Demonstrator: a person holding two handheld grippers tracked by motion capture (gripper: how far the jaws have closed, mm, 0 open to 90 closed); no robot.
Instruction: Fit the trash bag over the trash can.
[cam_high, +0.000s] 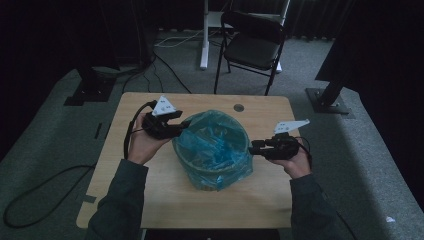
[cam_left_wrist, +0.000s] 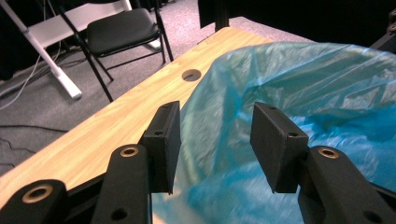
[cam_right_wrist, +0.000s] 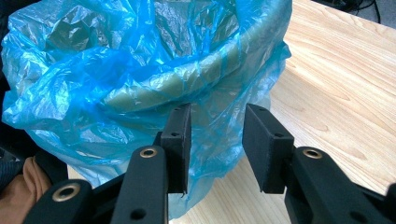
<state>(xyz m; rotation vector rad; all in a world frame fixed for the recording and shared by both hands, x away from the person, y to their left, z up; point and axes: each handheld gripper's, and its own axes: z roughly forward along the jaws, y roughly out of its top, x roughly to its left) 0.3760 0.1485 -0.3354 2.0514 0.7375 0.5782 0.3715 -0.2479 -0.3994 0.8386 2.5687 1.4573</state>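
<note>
Left gripper: my left gripper (cam_high: 176, 125) stands wide at the far-left side of the thin blue plastic bin liner (cam_high: 215, 150), film lying in the gap between the pads but not pinched, as far as I can tell.
Right gripper: my right gripper (cam_high: 256, 146) is partly apart at the liner's right side, its pads just clear of the film in the right gripper view; it holds nothing.
Liner and bin: the liner is draped over the round grey-green bin (cam_right_wrist: 196, 77), mid-tabletop on the pale wooden tabletop (cam_high: 150, 195), its skirt hanging loose over the rim.
Risk, tearing: I judge a hard pull on one pinch would stretch or rip the thin film.
Risk, slipping: a shallow bite would let the slick plastic slide out.
Risk, tipping: pulling sideways from one hand alone could drag or tilt the light bin.
Risk, rim: clamping the rim with the film would block the liner from moving.
</note>
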